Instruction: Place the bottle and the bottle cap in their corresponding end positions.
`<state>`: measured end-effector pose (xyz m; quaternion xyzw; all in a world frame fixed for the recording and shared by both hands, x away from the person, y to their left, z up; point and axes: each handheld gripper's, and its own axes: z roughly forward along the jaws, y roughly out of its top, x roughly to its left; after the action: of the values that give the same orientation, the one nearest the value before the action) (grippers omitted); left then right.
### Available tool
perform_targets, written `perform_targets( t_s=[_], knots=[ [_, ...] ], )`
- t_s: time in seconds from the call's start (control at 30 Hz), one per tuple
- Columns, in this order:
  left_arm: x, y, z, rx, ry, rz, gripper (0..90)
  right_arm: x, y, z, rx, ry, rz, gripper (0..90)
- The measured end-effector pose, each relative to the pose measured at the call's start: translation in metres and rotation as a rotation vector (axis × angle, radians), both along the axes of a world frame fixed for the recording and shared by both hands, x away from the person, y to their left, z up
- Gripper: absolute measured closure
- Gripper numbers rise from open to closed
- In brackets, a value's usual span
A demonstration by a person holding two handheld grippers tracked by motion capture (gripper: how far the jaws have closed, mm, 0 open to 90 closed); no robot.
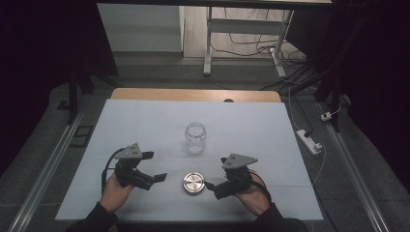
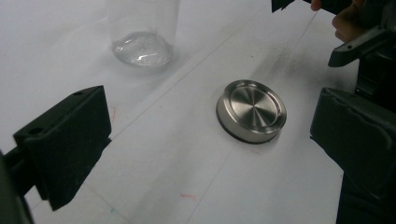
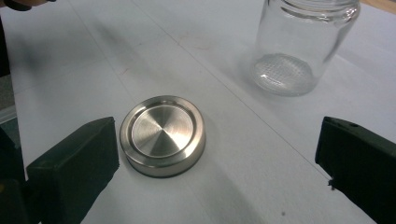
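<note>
An empty clear glass jar stands upright mid-table without a lid. Its round brushed-metal lid lies flat in front of it, nearer to me. My left gripper hovers just left of the lid, open, nothing between its jaws. My right gripper sits just right of the lid, also open and empty. In the left gripper view the lid lies ahead, toward the right jaw, with the jar beyond. In the right gripper view the lid rests close to the left jaw, and the jar stands farther right.
A white sheet covers the wooden table. A white power strip with cables lies on the floor off the right edge. A desk frame stands beyond the far edge.
</note>
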<state>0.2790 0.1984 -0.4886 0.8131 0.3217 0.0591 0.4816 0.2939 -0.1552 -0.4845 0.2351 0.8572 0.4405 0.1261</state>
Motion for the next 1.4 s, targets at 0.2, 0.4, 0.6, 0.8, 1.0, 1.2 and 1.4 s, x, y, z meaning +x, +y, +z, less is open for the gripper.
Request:
perform_targets(
  t_s=[0.2, 0.4, 0.6, 0.8, 1.0, 1.2, 1.4],
  knots=[
    [-0.010, 0.010, -0.003, -0.002, 0.014, 0.028, 0.0, -0.002, -0.007, 0.002, 0.002, 0.003, -0.008, 0.0],
    [-0.020, 0.018, -0.006, 0.007, 0.017, 0.046, 0.0, -0.005, -0.017, 0.005, 0.005, -0.009, -0.028, 0.0],
    [-0.032, 0.030, -0.008, 0.017, 0.017, 0.080, 0.0, -0.007, -0.031, 0.008, 0.009, -0.014, -0.068, 0.0],
    [-0.044, 0.044, -0.009, 0.027, 0.016, 0.121, 0.0, -0.012, -0.048, 0.010, 0.015, -0.019, -0.115, 0.0],
    [-0.057, 0.057, -0.014, 0.031, 0.024, 0.169, 0.0, -0.018, -0.070, 0.010, 0.029, -0.017, -0.177, 0.0],
    [-0.070, 0.070, -0.018, 0.023, 0.035, 0.211, 0.0, -0.026, -0.091, 0.008, 0.037, -0.005, -0.241, 0.0],
    [-0.082, 0.082, -0.023, 0.020, 0.041, 0.260, 0.0, -0.036, -0.111, 0.000, 0.026, 0.013, -0.315, 0.0]
  ],
)
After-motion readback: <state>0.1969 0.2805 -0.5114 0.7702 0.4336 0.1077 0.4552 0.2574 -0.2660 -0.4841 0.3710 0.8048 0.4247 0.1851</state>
